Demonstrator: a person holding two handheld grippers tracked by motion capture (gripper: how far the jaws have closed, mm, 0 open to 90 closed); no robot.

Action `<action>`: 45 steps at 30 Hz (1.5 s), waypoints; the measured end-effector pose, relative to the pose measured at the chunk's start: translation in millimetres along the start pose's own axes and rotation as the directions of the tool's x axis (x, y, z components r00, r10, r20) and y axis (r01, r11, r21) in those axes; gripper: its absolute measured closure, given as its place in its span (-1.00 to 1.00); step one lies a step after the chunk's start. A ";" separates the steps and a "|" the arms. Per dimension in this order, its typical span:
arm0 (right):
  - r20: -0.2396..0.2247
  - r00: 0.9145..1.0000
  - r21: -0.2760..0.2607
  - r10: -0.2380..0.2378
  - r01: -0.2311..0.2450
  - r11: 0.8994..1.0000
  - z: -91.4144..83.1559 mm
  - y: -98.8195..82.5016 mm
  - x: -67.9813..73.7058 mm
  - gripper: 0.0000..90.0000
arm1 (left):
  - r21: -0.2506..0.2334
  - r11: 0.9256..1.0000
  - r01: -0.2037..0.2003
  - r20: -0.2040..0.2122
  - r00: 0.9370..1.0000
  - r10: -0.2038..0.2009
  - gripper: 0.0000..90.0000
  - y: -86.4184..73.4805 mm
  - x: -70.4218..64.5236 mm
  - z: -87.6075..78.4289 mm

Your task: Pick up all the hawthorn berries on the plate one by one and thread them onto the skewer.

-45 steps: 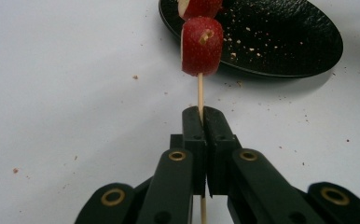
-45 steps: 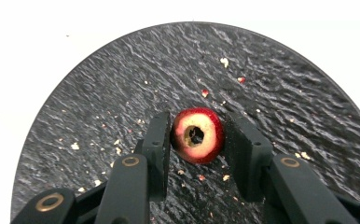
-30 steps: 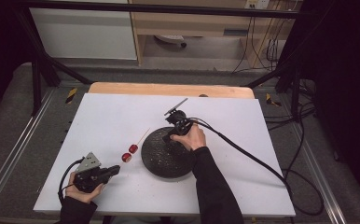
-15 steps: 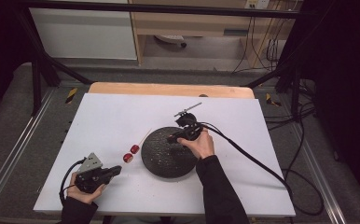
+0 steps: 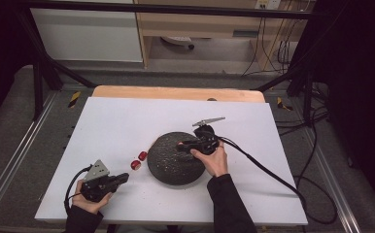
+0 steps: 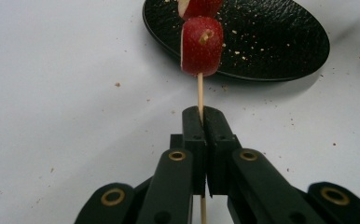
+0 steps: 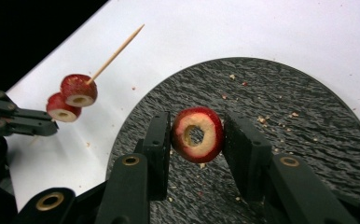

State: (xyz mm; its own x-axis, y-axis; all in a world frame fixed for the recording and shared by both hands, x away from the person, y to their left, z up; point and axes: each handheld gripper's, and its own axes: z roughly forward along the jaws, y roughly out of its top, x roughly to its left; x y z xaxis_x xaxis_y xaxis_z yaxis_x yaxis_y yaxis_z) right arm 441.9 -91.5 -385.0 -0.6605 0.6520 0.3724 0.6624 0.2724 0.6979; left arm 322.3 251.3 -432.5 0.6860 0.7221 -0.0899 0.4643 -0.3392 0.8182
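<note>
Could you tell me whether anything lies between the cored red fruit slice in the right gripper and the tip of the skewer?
Nothing visible does. The right gripper holds the fruit slice above the black plate. The skewer in the left gripper points up with its tip bare beyond the two threaded slices; only open air and white table lie between.

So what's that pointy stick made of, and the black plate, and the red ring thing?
Skewer: thin, pale, matt, pointed; probably bamboo or wood.
Plate: black, rippled, faintly glossy; perhaps slate-look ceramic or melamine.
Red ring: shiny red skin, cream flesh, cored hole, crumbs; looks like real fruit.
</note>
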 end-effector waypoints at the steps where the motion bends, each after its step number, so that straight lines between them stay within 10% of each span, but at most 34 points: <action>1: -0.007 1.000 -0.017 0.007 -0.007 1.000 -0.8 -2.1 -0.3 0.40 | 0.000 1.000 -0.001 0.000 1.000 0.001 0.95 0.1 -0.6 0.3; 17: -0.086 0.987 -0.232 0.134 -0.151 0.961 -13.3 -33.8 -9.2 0.40 | -0.002 1.000 -0.025 0.018 1.000 0.025 0.95 2.9 -12.9 8.2; 45: -0.198 0.945 -0.549 0.260 -0.327 0.769 -28.9 -41.4 -13.5 0.41 | -0.027 0.999 -0.026 0.035 0.999 0.027 0.95 17.8 -37.4 23.3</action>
State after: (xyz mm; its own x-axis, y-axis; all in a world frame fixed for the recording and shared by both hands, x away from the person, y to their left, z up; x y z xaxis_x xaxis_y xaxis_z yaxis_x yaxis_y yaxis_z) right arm 413.2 -132.0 -401.3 -0.5215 0.5471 0.6548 0.5313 -0.3922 0.7509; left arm 318.0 204.2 -427.8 0.7171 0.6914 -0.0876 0.4310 -0.3411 0.8354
